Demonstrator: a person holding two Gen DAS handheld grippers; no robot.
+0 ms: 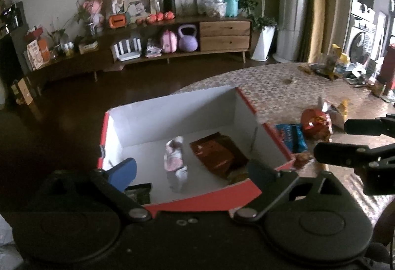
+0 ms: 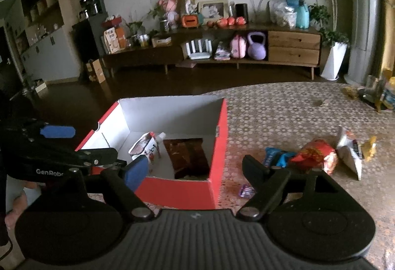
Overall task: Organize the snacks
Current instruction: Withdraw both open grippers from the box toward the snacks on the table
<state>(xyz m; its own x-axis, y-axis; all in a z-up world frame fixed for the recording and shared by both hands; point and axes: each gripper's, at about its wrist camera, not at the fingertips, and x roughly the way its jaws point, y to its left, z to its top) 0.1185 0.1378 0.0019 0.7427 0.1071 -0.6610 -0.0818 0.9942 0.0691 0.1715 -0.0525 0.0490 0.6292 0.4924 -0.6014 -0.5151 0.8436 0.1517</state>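
Note:
A red box [image 1: 202,201] with a white inside stands at the table's corner. In it lie a pink-and-white pouch [image 1: 174,159], a brown packet [image 1: 217,156] and a dark packet [image 1: 138,192]. My left gripper [image 1: 193,172] hangs open over the box with nothing between its fingers. My right gripper [image 2: 195,167] is open and empty above the box's [image 2: 177,191] near right corner. On the table to the right of the box lie a blue packet [image 2: 276,155], a red bag [image 2: 316,154], a white packet [image 2: 350,151] and a small purple sweet [image 2: 246,191].
The patterned tablecloth [image 2: 296,109] stretches to the right, with clutter [image 2: 377,94] at its far end. A small yellow wrapper [image 2: 370,145] lies past the white packet. The floor drops away left of the box. A long wooden sideboard [image 2: 293,48] stands against the far wall.

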